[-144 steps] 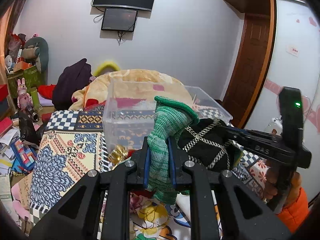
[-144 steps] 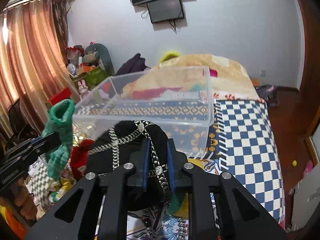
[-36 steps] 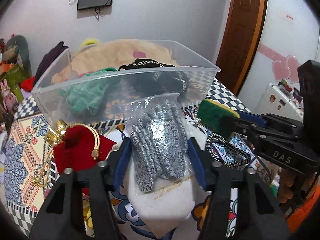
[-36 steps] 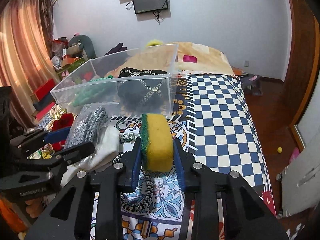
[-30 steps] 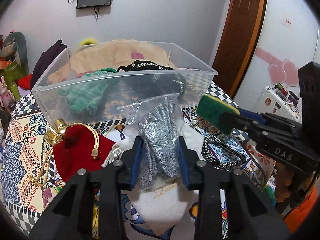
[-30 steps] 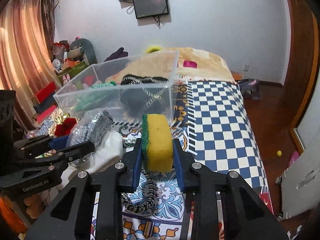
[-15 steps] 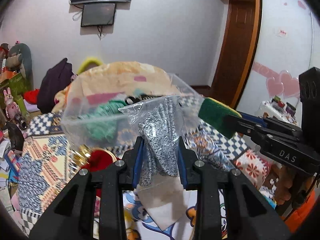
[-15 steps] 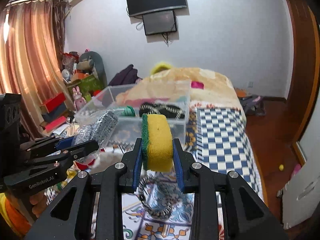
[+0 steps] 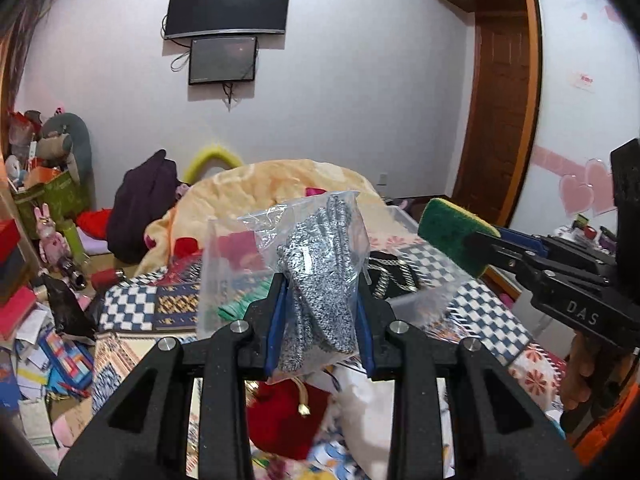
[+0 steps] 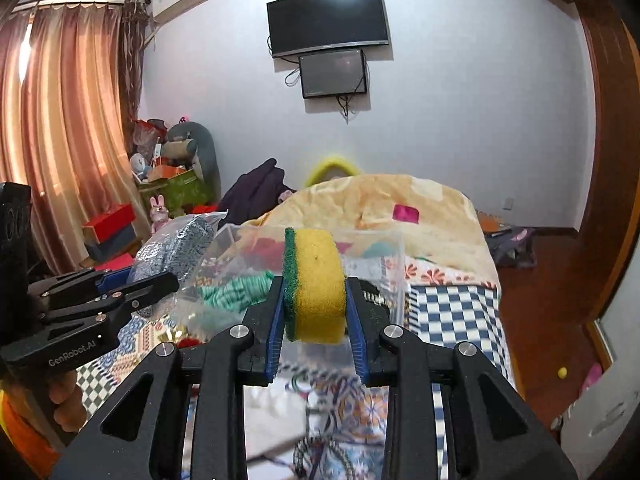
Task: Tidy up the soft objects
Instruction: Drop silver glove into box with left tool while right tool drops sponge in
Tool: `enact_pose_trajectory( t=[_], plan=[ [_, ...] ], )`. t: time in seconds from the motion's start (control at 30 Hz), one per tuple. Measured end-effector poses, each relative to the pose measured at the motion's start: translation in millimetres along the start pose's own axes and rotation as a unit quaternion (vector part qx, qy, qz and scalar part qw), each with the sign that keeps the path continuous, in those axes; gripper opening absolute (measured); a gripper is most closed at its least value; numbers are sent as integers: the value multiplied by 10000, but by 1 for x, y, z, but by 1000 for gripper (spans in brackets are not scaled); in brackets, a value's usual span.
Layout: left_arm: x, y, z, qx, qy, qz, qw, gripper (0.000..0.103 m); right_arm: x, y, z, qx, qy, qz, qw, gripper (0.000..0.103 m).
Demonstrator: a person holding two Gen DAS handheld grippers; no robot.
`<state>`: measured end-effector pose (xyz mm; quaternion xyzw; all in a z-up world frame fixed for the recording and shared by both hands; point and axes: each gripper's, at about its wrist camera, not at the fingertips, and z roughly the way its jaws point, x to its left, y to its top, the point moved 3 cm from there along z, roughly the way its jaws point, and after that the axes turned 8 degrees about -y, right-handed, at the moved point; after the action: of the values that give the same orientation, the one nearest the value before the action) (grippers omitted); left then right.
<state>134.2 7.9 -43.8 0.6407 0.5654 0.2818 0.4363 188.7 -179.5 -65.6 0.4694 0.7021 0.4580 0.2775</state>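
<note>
One sponge (image 10: pixel 314 284), one bagged glove (image 9: pixel 320 280), one bin (image 10: pixel 384 264).

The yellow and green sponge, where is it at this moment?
The sponge is clamped between the fingers of the right gripper, lifted in front of the clear plastic bin; the left wrist view shows it at right.

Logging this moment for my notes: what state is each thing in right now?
Left claw: shut on the bagged grey knit, held aloft.
Right claw: shut on the sponge, held aloft.
Bagged grey knit: upright, gripped.
Sponge: gripped edgewise, green side left.
Clear bin: open, holding green knit.
</note>
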Motion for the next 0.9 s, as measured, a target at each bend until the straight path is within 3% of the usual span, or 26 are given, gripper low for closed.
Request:
enact_pose_trajectory(
  t=[0.43, 0.67, 0.9],
  plan=[
    [21, 0, 58, 499, 180, -156, 9985, 31, 33, 2, 40, 357, 130, -338, 9987, 26],
    [26, 0, 82, 754, 146, -314, 9965, 31, 32, 0, 59, 596, 28, -364, 9976, 26],
    [22, -10, 90, 917, 273, -168, 9953, 33, 26, -10, 70, 848, 4, -260, 9961, 26]
  ],
)
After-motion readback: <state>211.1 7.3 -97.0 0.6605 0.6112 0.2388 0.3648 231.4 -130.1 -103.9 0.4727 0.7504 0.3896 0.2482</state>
